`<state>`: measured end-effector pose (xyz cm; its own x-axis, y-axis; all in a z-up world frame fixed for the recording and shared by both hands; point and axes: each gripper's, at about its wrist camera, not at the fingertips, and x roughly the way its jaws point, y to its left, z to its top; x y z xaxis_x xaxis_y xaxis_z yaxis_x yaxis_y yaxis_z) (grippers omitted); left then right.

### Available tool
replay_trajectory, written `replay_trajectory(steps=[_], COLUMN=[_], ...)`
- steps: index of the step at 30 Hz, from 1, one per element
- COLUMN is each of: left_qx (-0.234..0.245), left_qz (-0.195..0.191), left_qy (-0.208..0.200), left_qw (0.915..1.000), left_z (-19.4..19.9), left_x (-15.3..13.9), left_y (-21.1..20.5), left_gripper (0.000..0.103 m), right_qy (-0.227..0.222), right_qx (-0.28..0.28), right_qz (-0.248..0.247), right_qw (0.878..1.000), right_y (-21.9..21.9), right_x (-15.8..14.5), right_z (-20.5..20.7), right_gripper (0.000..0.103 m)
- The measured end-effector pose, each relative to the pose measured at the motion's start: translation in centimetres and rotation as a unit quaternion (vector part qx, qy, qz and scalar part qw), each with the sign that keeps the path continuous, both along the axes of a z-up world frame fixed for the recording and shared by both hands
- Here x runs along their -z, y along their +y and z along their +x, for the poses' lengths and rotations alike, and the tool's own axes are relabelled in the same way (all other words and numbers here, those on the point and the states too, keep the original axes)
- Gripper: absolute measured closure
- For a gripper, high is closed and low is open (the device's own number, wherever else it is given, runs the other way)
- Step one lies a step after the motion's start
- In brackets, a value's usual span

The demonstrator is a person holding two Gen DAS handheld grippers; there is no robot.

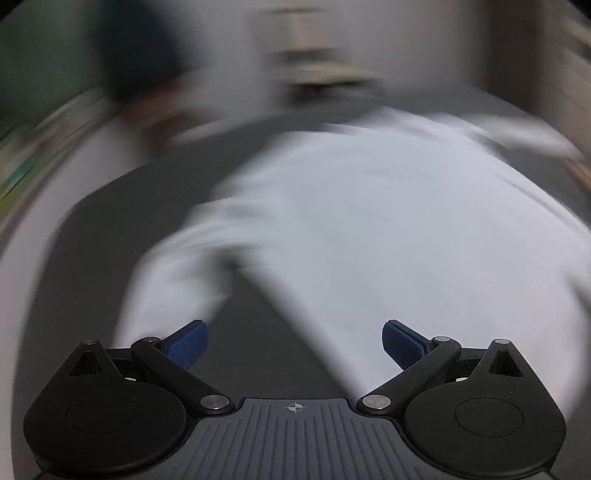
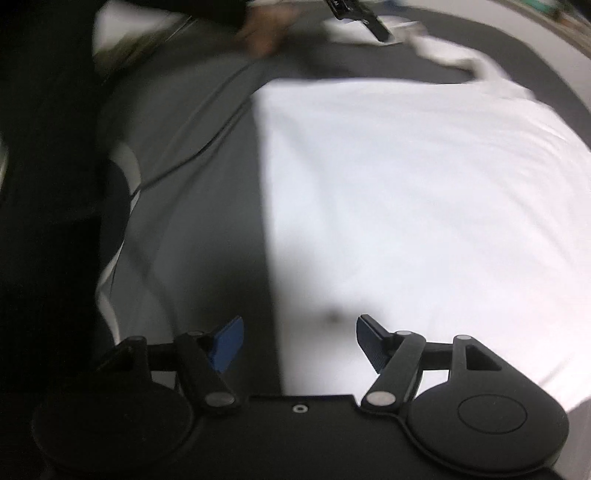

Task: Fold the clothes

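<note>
A white garment (image 1: 388, 229) lies spread flat on a dark grey surface (image 1: 273, 332); the left wrist view is heavily blurred. One sleeve (image 1: 173, 273) reaches toward the lower left. My left gripper (image 1: 294, 345) hangs above the gap between sleeve and body, open, nothing between its blue pads. In the right wrist view the same white garment (image 2: 424, 206) fills the right half, its straight edge running down the middle. My right gripper (image 2: 300, 343) hovers over that edge, open and empty. The other gripper (image 2: 360, 16) and a hand (image 2: 264, 31) show at the top.
Dark grey cloth (image 2: 192, 177) with creases covers the surface left of the garment. A person's dark clothing (image 2: 44, 184) fills the left side of the right wrist view. Blurred pale furniture (image 1: 314, 55) stands beyond the surface's far edge.
</note>
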<state>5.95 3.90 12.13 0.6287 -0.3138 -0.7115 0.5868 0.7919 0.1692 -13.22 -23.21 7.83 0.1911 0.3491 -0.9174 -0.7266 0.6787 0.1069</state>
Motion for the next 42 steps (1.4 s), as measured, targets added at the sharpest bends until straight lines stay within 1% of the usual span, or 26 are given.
replay_trajectory(steps=[2, 3, 4, 6, 7, 8, 9, 10, 11, 14, 15, 16, 17, 19, 20, 23, 24, 27, 28, 30, 32, 34, 36, 38, 40, 42], left_qx=[-0.098, -0.13, -0.149, -0.161, -0.164, -0.169, -0.178, -0.181, -0.176, -0.162, -0.154, -0.15, -0.154, -0.166, -0.162, -0.165, -0.172, -0.201, -0.197, -0.172, -0.126, -0.074, -0.013, 0.039, 0.054, 0.044], left_qz=[-0.01, -0.018, -0.03, -0.045, -0.048, -0.048, -0.05, -0.051, -0.049, -0.045, -0.039, -0.025, -0.009, 0.012, 0.012, -0.005, -0.018, -0.091, -0.12, -0.174, -0.215, -0.238, -0.238, -0.209, -0.152, -0.104], left_qy=[-0.004, 0.004, 0.023, 0.056, 0.07, 0.085, 0.099, 0.111, 0.121, 0.15, 0.154, 0.154, 0.157, 0.157, 0.156, 0.144, 0.134, 0.082, 0.069, 0.05, 0.04, 0.047, 0.066, 0.072, 0.061, 0.049], left_qw=[0.9951, 0.9914, 0.9881, 0.9844, 0.9828, 0.9807, 0.9777, 0.9759, 0.9756, 0.9742, 0.9752, 0.9763, 0.9756, 0.9734, 0.9742, 0.9757, 0.9758, 0.9719, 0.9706, 0.9684, 0.9676, 0.9674, 0.969, 0.9744, 0.985, 0.9924], left_z=[2.7, 3.9, 5.1, 5.9, 6.3, 6.9, 7.2, 7.4, 7.5, 7.6, 7.5, 7.3, 7.3, 7.3, 7.3, 7.6, 7.8, 8.5, 8.6, 8.4, 7.8, 7.0, 5.6, 4.3, 3.6, 3.9], left_x=[0.5, 1.1, 1.6, 3.1, 3.6, 4.0, 4.5, 5.2, 5.9, 8.1, 8.7, 9.1, 9.6, 10.5, 10.5, 8.9, 7.9, 2.6, 0.4, -4.2, -8.5, -11.7, -14.1, -15.1, -14.9, -13.9], left_y=[3.5, 5.5, 7.4, 10.0, 11.4, 12.9, 14.1, 14.9, 15.2, 16.2, 16.1, 15.7, 15.3, 14.8, 14.6, 15.1, 15.5, 17.5, 17.8, 17.7, 16.2, 13.1, 8.7, 4.3, 0.8, -1.2], left_gripper=[0.002, 0.002, 0.002, 0.003, 0.006, 0.019, 0.026, 0.038, 0.043, 0.044, 0.044, 0.059, 0.081, 0.089, 0.102, 0.103, 0.103, 0.103, 0.103, 0.103, 0.103, 0.103, 0.103, 0.103, 0.102, 0.102], right_qy=[0.008, 0.011, 0.012, 0.015, 0.016, 0.018, 0.021, 0.026, 0.03, 0.042, 0.045, 0.049, 0.051, 0.055, 0.057, 0.055, 0.054, 0.05, 0.049, 0.047, 0.043, 0.038, 0.031, 0.023, 0.018, 0.017], right_qx=[0.032, 0.04, 0.04, 0.033, 0.031, 0.029, 0.031, 0.034, 0.037, 0.041, 0.042, 0.044, 0.046, 0.047, 0.047, 0.04, 0.037, 0.033, 0.034, 0.037, 0.049, 0.07, 0.105, 0.148, 0.186, 0.208], right_qz=[0.015, 0.018, 0.015, 0.008, 0.007, 0.006, 0.008, 0.01, 0.013, 0.015, 0.013, 0.01, 0.008, 0.004, 0.003, 0.001, 0.0, 0.005, 0.008, 0.015, 0.032, 0.058, 0.098, 0.143, 0.175, 0.191], right_qw=[0.999, 0.999, 0.999, 0.999, 0.999, 0.999, 0.999, 0.999, 0.999, 0.998, 0.998, 0.998, 0.998, 0.997, 0.997, 0.998, 0.998, 0.998, 0.998, 0.998, 0.997, 0.995, 0.989, 0.978, 0.967, 0.959], right_y=[-0.1, 0.4, 0.6, 0.8, 1.3, 1.8, 1.9, 1.4, 1.1, 0.6, 0.5, 0.5, 0.5, 0.5, 0.6, 0.7, 0.8, 1.1, 1.0, 1.1, 1.1, 1.0, 0.4, -0.5, -1.4, -2.0], right_x=[0.2, 0.9, 1.1, 1.3, 1.7, 2.1, 1.4, 0.8, 0.6, 0.7, 1.0, 1.3, 1.5, 1.7, 1.7, 1.5, 1.4, 1.3, 1.2, 0.9, 0.4, -0.5, -1.7, -3.1, -4.0, -4.3], right_z=[0.7, 0.6, 0.6, 0.7, 0.7, 0.8, 0.3, 0.1, 0.4, 0.5, 0.6, 0.7, 0.7, 0.7, 0.6, 0.2, 0.0, -0.1, 0.0, 0.5, 1.1, 1.9, 2.8, 3.9, 4.6, 4.8], right_gripper=[0.036, 0.036, 0.036, 0.036, 0.036, 0.036, 0.036, 0.036, 0.036, 0.036, 0.036, 0.036, 0.036, 0.036, 0.036, 0.036, 0.036, 0.035, 0.035, 0.035, 0.035, 0.035, 0.035, 0.035, 0.035, 0.035])
